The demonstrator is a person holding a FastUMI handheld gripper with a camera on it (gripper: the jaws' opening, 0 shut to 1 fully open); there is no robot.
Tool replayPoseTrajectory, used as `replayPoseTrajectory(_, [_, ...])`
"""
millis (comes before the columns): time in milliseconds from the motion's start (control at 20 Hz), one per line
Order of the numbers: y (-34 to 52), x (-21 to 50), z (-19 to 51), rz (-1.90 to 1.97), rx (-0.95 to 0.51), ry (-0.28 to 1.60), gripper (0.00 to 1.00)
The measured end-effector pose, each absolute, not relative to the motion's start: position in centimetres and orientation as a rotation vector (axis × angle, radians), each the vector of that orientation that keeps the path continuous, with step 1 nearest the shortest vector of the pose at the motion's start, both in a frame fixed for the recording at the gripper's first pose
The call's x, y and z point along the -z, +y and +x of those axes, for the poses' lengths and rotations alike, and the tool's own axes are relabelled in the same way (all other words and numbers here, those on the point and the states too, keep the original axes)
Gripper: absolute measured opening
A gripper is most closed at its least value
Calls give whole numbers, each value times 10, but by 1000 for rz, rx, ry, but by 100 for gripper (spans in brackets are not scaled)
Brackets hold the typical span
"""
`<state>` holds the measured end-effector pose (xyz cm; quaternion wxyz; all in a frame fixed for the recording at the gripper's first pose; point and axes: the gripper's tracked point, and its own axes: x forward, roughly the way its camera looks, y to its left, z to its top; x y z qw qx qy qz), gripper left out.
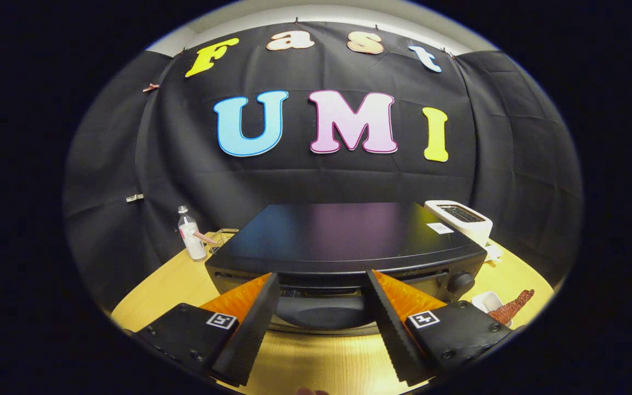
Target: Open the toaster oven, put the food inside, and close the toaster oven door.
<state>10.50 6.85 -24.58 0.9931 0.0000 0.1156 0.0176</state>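
Note:
A black toaster oven [343, 233] stands on the wooden table [316, 362], seen from above its front. Its door [321, 312] faces me and looks closed, with a dark rounded window low between my fingers. My gripper [322, 275] is open, its fingertips level with the oven's top front edge, one on each side of the door's middle, holding nothing. The food, a reddish-brown strip [511, 307], lies on a small white dish [486, 300] beside the oven's right front corner, just beyond my right finger.
A round knob [461, 282] sits at the right end of the oven's front. A white toaster [458, 218] stands behind the oven on the right. A small plastic bottle [191, 233] stands to the left rear, near the booth's cloth wall.

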Motion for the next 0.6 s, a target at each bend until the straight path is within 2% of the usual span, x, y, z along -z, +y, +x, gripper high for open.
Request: replayPoseTrajectory(600, [66,288,25,-32,-35,284,97])
